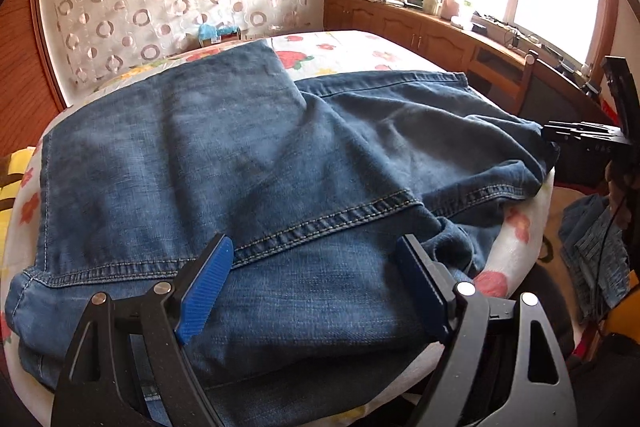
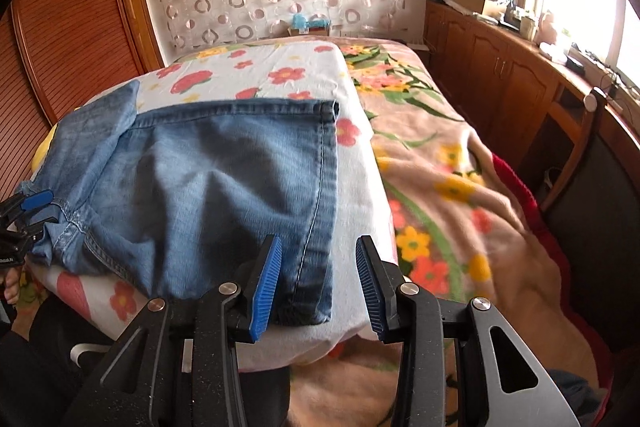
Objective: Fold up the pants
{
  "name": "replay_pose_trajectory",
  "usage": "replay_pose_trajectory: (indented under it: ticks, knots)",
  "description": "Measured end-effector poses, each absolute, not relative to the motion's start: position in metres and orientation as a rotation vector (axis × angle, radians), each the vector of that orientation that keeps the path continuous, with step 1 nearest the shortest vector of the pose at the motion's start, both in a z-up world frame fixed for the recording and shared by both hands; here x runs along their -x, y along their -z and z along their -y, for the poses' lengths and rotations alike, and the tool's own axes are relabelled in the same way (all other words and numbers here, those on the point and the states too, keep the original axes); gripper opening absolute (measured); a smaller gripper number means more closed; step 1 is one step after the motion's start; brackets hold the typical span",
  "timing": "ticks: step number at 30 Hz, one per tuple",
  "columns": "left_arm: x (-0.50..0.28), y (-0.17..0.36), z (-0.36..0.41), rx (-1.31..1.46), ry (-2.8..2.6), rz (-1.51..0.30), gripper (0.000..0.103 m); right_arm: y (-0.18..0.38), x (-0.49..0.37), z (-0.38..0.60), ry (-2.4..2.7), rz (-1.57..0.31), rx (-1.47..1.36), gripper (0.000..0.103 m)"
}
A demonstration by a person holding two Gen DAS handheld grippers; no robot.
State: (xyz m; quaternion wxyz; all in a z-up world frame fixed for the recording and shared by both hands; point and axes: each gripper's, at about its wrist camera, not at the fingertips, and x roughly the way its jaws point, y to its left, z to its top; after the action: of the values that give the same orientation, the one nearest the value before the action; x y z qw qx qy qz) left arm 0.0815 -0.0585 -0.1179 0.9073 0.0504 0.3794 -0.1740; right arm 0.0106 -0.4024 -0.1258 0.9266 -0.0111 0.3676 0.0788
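Observation:
Blue denim pants (image 1: 248,155) lie on a white flowered cloth (image 1: 352,47) on the bed, legs folded over each other. My left gripper (image 1: 316,291) is open, its blue pads just above the near fold of the denim. In the right wrist view the pants (image 2: 224,183) lie with a hemmed corner at the near edge of the cloth (image 2: 280,71). My right gripper (image 2: 320,291) is open, its pads on either side of that corner. The right gripper also shows in the left wrist view (image 1: 580,135) at the denim's right edge. The left gripper shows in the right wrist view (image 2: 28,211) at the far left.
A flowered pink blanket (image 2: 460,187) covers the bed to the right. A wooden cabinet (image 2: 500,75) with clutter runs under the window. A wooden wardrobe (image 2: 68,39) stands at left. More denim (image 1: 596,259) hangs off the bed's right side.

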Motion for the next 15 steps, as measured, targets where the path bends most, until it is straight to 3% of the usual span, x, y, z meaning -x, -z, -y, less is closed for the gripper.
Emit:
replay_pose_trajectory:
  ticks: [15]
  knots:
    - [-0.083, 0.116, 0.052, -0.071, 0.364, -0.789, 0.084, 0.139, -0.015, 0.401, -0.179, -0.817, 0.022, 0.040]
